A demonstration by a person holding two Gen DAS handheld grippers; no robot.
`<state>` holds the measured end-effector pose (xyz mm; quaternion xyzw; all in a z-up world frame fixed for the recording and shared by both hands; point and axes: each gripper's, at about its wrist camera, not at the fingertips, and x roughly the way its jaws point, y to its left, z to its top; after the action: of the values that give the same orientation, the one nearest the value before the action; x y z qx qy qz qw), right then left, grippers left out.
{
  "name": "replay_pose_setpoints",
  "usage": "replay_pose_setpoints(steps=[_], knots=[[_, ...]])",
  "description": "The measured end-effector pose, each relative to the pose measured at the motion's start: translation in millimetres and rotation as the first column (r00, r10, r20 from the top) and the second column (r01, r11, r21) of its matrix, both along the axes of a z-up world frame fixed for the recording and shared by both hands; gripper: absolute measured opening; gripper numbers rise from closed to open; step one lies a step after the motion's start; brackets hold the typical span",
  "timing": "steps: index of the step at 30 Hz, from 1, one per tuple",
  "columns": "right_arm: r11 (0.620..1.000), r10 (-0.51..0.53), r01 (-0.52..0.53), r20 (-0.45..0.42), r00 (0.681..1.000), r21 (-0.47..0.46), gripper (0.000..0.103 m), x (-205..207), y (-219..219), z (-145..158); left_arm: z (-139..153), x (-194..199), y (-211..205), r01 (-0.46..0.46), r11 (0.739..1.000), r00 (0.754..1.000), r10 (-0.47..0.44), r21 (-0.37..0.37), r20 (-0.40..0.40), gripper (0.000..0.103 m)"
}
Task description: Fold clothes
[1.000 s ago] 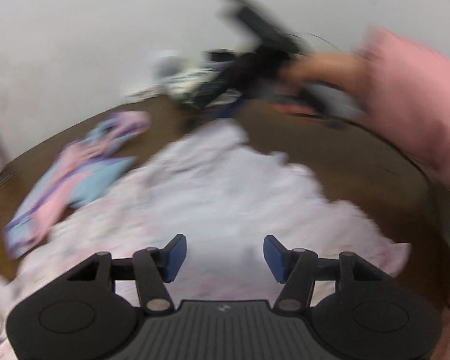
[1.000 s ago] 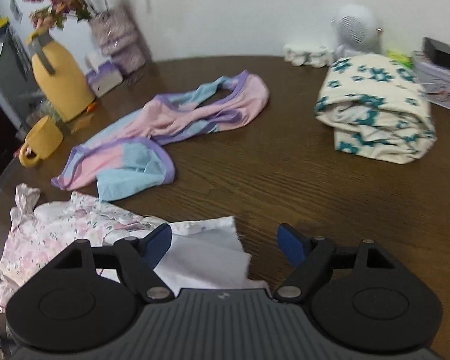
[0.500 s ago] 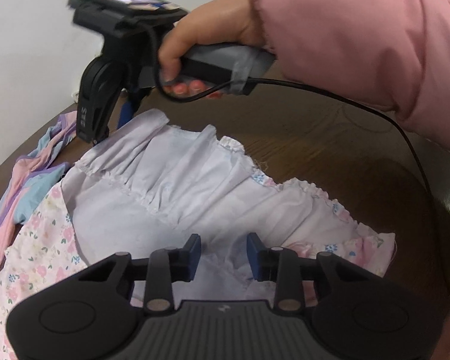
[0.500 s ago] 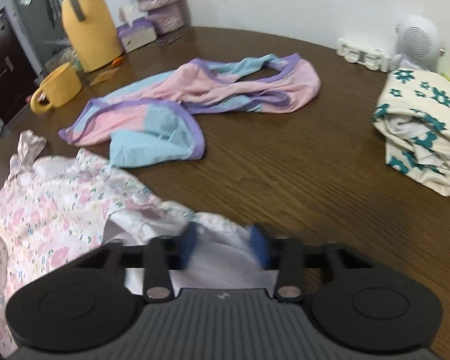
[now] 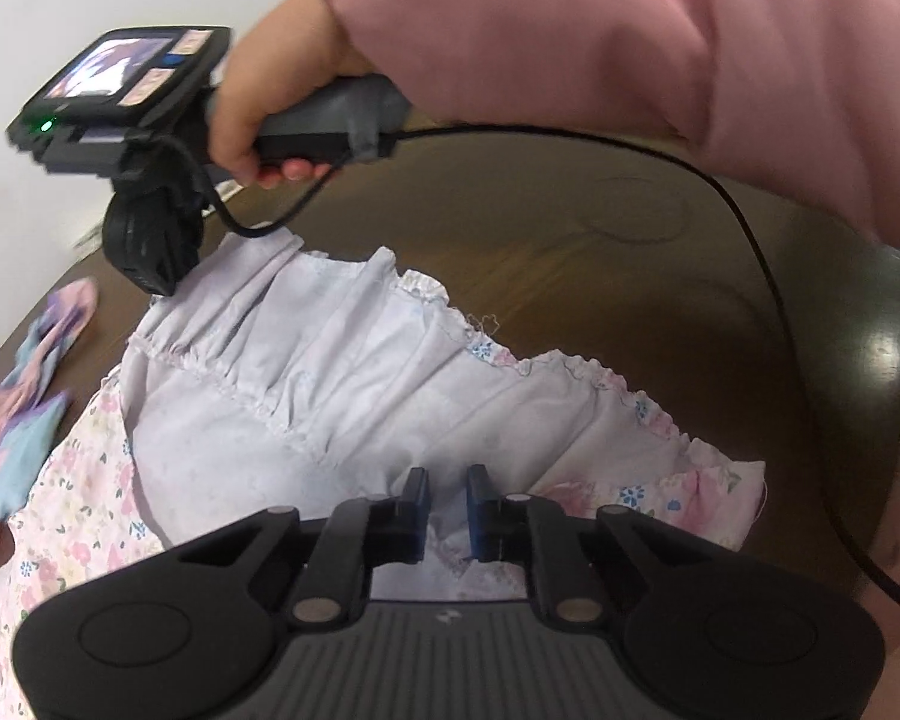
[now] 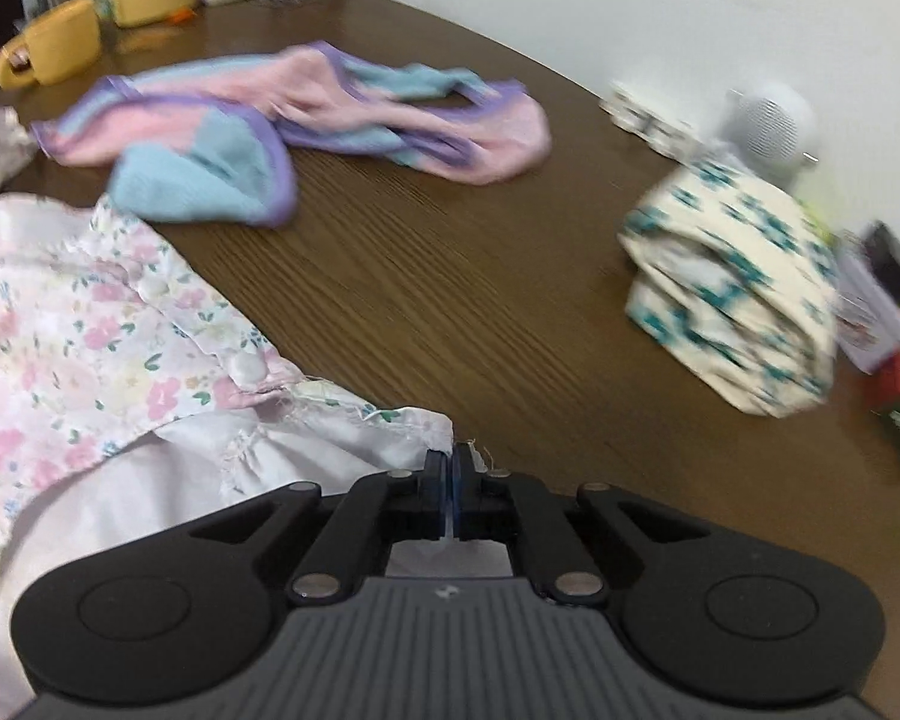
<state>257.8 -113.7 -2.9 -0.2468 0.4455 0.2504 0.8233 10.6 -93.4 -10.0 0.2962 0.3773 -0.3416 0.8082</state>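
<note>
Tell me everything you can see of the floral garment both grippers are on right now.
The floral garment is thin, light woven cloth with small pink and blue flowers; its plain pale inside is turned up, crossed by gathered, ruffled seams. It lies crumpled on the brown table. The right gripper is shut on a frayed hem corner. The left gripper has just been closing, a fold of cloth pinched between its narrow jaws. A pale snap button shows on the printed side.

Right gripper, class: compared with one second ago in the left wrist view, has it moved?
Yes. The right gripper has come down from above the far table to the dress hem, nearer the camera.
</note>
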Motion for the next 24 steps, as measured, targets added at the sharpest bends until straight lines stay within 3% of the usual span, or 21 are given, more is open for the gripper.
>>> replay_pose_setpoints(steps=[4,8,10,11,12,13,15,17,22,24], knots=[[0.995,-0.096,0.097,0.008,0.995,-0.034,0.001,3.7,-57.6,-1.1,1.7,-7.0,-21.0,0.075,0.997,0.997,-0.075,-0.008,-0.026,0.010],[0.976,-0.185,0.189,-0.052,0.981,0.104,0.003,5.4,-114.8,4.4,4.0,-13.3,-34.6,0.105,0.994,0.994,-0.106,-0.028,-0.031,0.014],[0.937,-0.233,0.242,-0.068,0.970,0.251,0.017,-4.6,-140.5,18.7,7.4,-12.8,-36.9,0.098,0.994,0.995,-0.100,-0.049,-0.031,0.023],[0.910,-0.254,0.263,-0.071,0.965,0.319,0.043,-11.9,-151.7,26.6,11.3,-12.7,-33.7,0.087,0.994,0.996,-0.089,-0.072,-0.024,0.030],[0.884,-0.266,0.271,-0.067,0.962,0.381,0.064,-22.7,-162.1,35.1,17.9,-12.9,-26.6,0.065,0.992,0.998,-0.066,-0.107,-0.009,0.043],[0.859,-0.267,0.264,-0.056,0.962,0.439,0.069,-37.4,-172.2,43.9,25.3,-13.1,-19.3,0.041,0.989,0.999,-0.040,-0.144,0.008,0.052],[0.827,-0.262,0.241,-0.032,0.965,0.507,0.083,-68.5,-186.2,56.0,41.6,-12.9,3.7,-0.024,0.974,0.999,0.034,-0.227,0.041,0.079],[0.817,-0.264,0.229,-0.010,0.964,0.528,0.096,-102.1,-194.8,59.5,52.3,-12.3,31.3,-0.105,0.955,0.990,0.129,-0.278,0.066,0.095],[0.848,-0.253,0.213,0.018,0.967,0.485,0.099,-177.9,-203.6,39.2,49.1,-1.6,112.6,-0.359,0.891,0.917,0.392,-0.279,0.070,0.098],[0.860,-0.235,0.202,0.013,0.972,0.468,0.092,-202.5,-199.2,28.2,40.7,5.2,141.9,-0.440,0.857,0.883,0.468,-0.269,0.045,0.097]])
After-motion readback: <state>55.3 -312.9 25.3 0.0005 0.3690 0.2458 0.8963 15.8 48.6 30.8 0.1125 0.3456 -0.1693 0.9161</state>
